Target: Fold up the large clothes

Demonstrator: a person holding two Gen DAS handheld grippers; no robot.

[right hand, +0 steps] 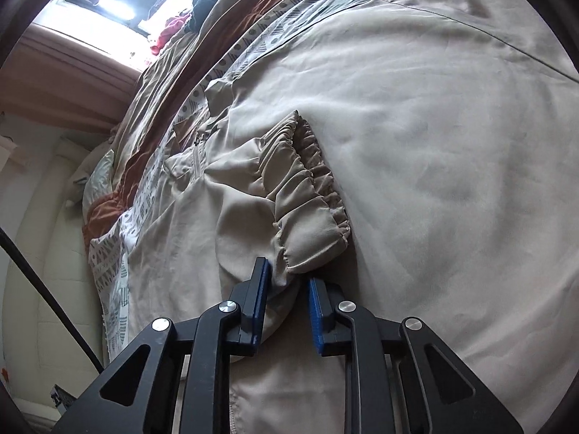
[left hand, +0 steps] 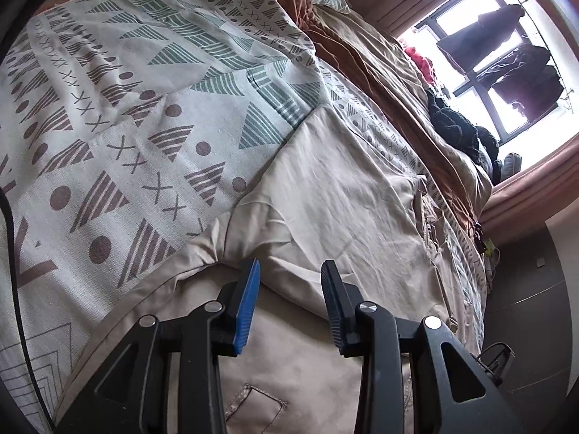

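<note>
In the left wrist view, your left gripper (left hand: 290,271) hangs over the beige jacket (left hand: 336,195), which lies spread on the patterned blanket (left hand: 119,115) covering the bed. Its jaws stand apart with only flat fabric showing in the gap, pinching nothing. This view alone gives you the window (left hand: 485,58) with dark clothes hanging outside it, a dark heap of clothing (left hand: 452,123) by the sill, and the rust-brown quilt (left hand: 365,72) along the far side of the bed. A stitched patch (possibly a pocket flap) shows low between the gripper's arms.

In the right wrist view, your right gripper (right hand: 287,271) sits at the jacket's sleeve, whose elastic cuff (right hand: 311,188) lies folded over onto the jacket's body. The jaws are drawn close around a bunch of sleeve fabric just below the cuff, with cloth against the left pad; whether the right pad presses it you cannot tell. Only here do you see the cuff, the zipper (right hand: 197,159) and a black cable (right hand: 47,289) at the left.

No readable writing or brand shows in either view.
</note>
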